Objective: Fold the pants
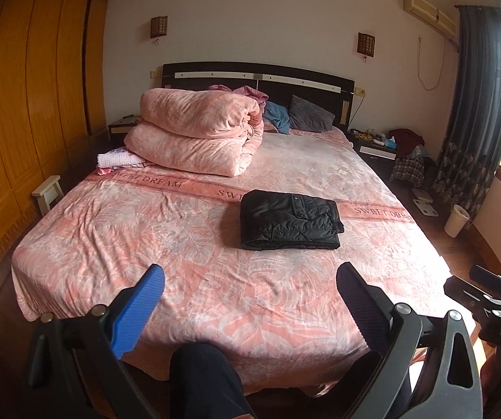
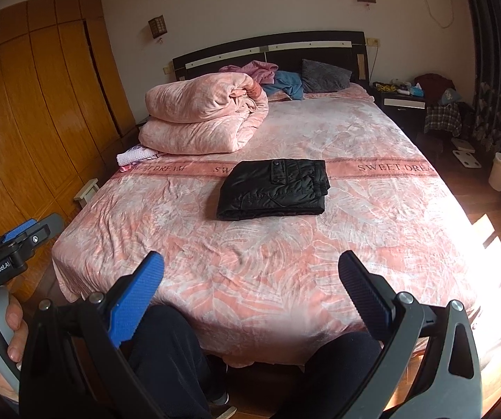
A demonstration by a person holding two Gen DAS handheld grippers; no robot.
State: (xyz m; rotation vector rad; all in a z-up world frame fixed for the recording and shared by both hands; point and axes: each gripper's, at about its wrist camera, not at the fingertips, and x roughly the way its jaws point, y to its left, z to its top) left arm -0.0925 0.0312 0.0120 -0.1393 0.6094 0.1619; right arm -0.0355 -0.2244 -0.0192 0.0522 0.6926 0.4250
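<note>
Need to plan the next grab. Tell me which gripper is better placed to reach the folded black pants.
Right, marginally. The pants sit nearly centred ahead of the right gripper, but right of centre from the left gripper. Both are open, empty and well back from the bed, so the edge is small.

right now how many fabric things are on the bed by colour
black: 1, folded pants
pink: 3, rolled comforter, crumpled garment, small folded cloth
blue: 1, garment
grey: 1, pillow
total: 6
</note>
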